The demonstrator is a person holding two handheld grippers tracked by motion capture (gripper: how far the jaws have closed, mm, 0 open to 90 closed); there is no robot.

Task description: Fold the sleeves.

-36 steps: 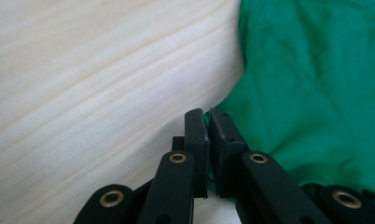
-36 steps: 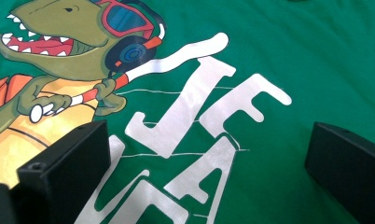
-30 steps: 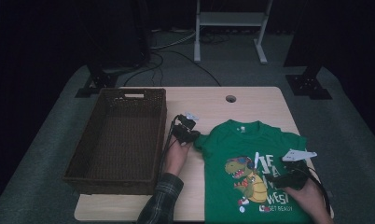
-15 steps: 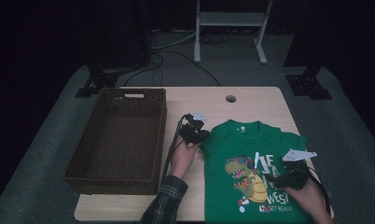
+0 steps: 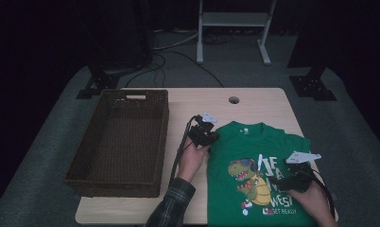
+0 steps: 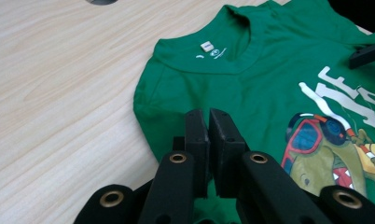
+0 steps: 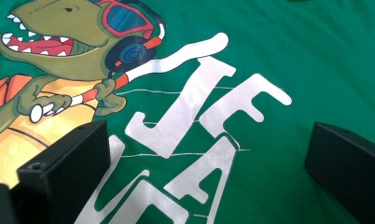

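A green T-shirt (image 5: 235,144) with a dinosaur print (image 5: 247,177) lies flat on the right half of the wooden table (image 5: 263,101), collar away from me. My left gripper (image 5: 210,137) is at the shirt's left shoulder edge. Its jaws are pressed together in the left gripper view (image 6: 208,116), and a strip of green cloth shows between them low down. The shirt's edge (image 6: 146,109) is bunched and folded there. My right gripper (image 5: 292,182) rests over the white lettering (image 7: 199,112) with its jaws wide apart (image 7: 206,137) and nothing between them.
A large dark wicker basket (image 5: 163,142) stands on the left half of the table, close to the left hand. There is a round cable hole (image 5: 233,100) near the table's far edge. Beyond the table are stand legs and cables on the floor.
My left gripper has moved right and slightly up, toward the shirt's collar, and the shirt's left edge has come inward with it. The right gripper has stayed put.
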